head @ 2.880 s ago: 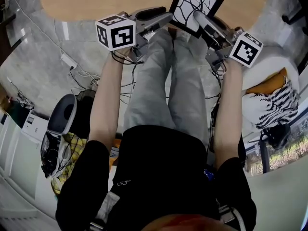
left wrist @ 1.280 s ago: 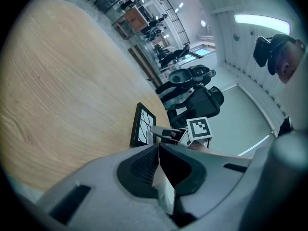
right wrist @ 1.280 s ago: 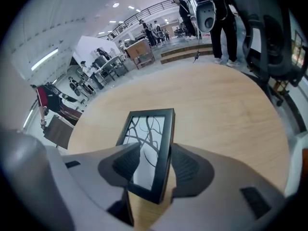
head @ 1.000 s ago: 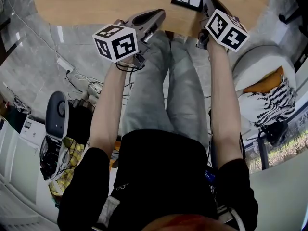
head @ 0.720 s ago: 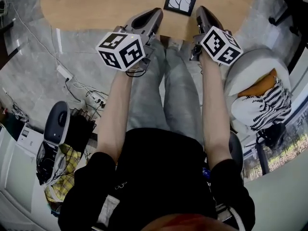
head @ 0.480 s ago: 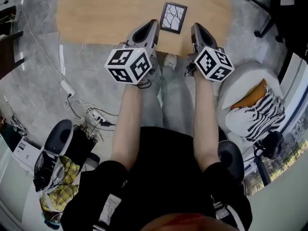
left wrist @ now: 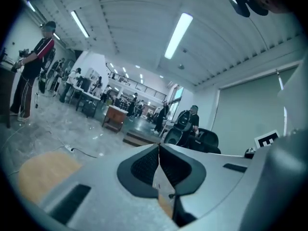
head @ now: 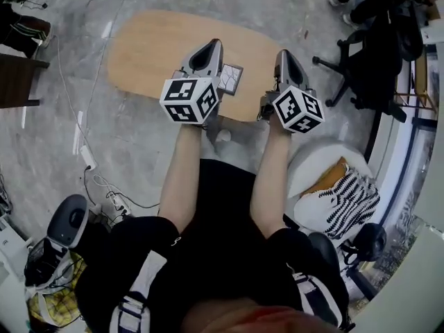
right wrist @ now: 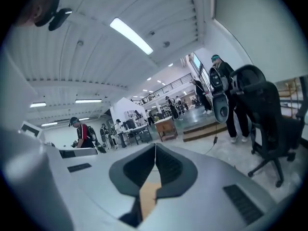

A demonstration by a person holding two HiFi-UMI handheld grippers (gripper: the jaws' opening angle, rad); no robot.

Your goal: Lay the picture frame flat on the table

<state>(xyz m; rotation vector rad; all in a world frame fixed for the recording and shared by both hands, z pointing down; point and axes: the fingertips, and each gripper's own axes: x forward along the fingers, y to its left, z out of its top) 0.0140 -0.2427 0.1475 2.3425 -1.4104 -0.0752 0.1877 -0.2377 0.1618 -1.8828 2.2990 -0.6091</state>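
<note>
Picture frame [head: 233,79] now lying flat on table [head: 149,47], between left tool [head: 207,49] and right tool [head: 284,54]. Both tools pulling away upward, jaws pressed together, gripping nothing. Task looking done.

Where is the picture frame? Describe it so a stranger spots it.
Find the oval wooden table on the grey floor. Near its front edge, beside the left gripper, lies the picture frame: a small dark-edged square with pale, line-patterned art, the only object on the wood.
</note>
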